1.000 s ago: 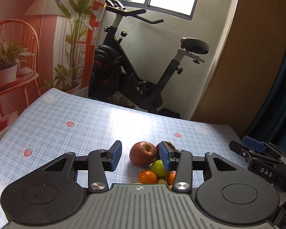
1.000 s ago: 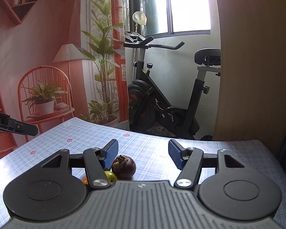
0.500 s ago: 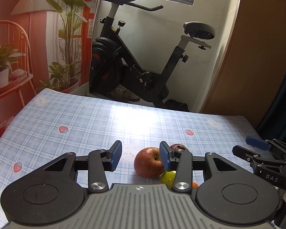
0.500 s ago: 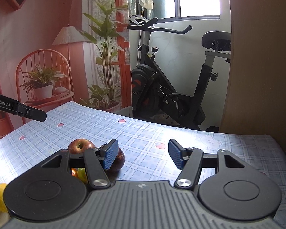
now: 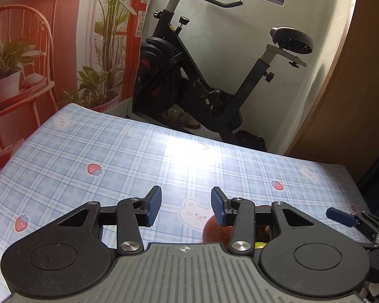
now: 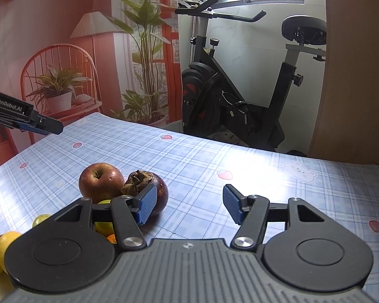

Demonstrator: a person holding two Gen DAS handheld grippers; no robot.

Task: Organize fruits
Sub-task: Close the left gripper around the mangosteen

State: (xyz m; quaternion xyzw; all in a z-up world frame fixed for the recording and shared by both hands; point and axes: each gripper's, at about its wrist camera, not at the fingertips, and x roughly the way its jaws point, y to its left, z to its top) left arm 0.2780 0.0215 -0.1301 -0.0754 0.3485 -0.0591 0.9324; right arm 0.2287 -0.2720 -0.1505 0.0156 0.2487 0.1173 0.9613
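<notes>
- Left gripper (image 5: 186, 205): low centre of its own view, blue pads parted, nothing between them; only checked tablecloth (image 5: 113, 156) shows in the gap.
- Right gripper (image 6: 189, 204): low centre of its own view, pads spread wide, empty; bare cloth in the gap.
- Red apple (image 6: 101, 182): left of centre in the right view, resting on the cloth, touching the mangosteen.
- Mangosteen (image 6: 159, 192): dark purple, dry calyx on top, just behind the right gripper's left pad; contact with the pad cannot be told.
- Small green and orange fruits (image 6: 104, 226): half hidden behind the right gripper's left finger.
- Lemons (image 6: 2, 247): lower left edge of the right view.
- Exercise bike (image 5: 189, 75): upper centre, beyond the table's far edge.
</notes>
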